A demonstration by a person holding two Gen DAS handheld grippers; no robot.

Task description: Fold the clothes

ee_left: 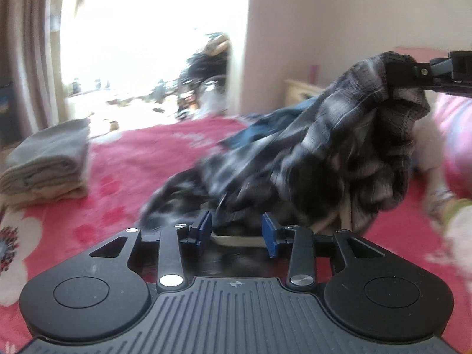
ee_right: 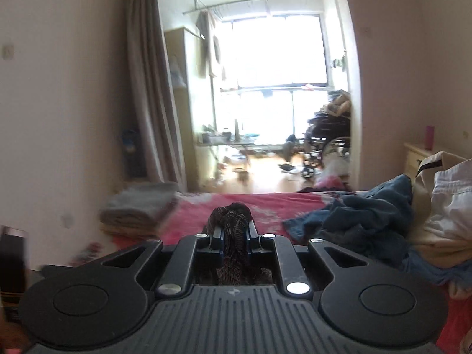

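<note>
A dark plaid garment (ee_left: 339, 147) hangs in a lifted bunch over the pink flowered bedspread (ee_left: 132, 162), blurred by motion. In the left wrist view my right gripper (ee_left: 395, 73) comes in from the upper right, shut on the garment's top edge. The right wrist view shows that same gripper (ee_right: 234, 236) with a twisted strip of the plaid garment (ee_right: 233, 227) pinched between its pads. My left gripper (ee_left: 237, 231) stands open low in front of the garment's lower folds. Its blue pads (ee_left: 203, 230) are apart and press on nothing.
A folded grey stack (ee_left: 50, 162) sits at the bed's left edge. A crumpled blue garment (ee_right: 354, 218) and pale clothes (ee_right: 442, 206) are piled on the right. Beyond the bed are a curtain (ee_right: 147, 88), a wheelchair (ee_right: 327, 135) and a nightstand (ee_right: 416, 156).
</note>
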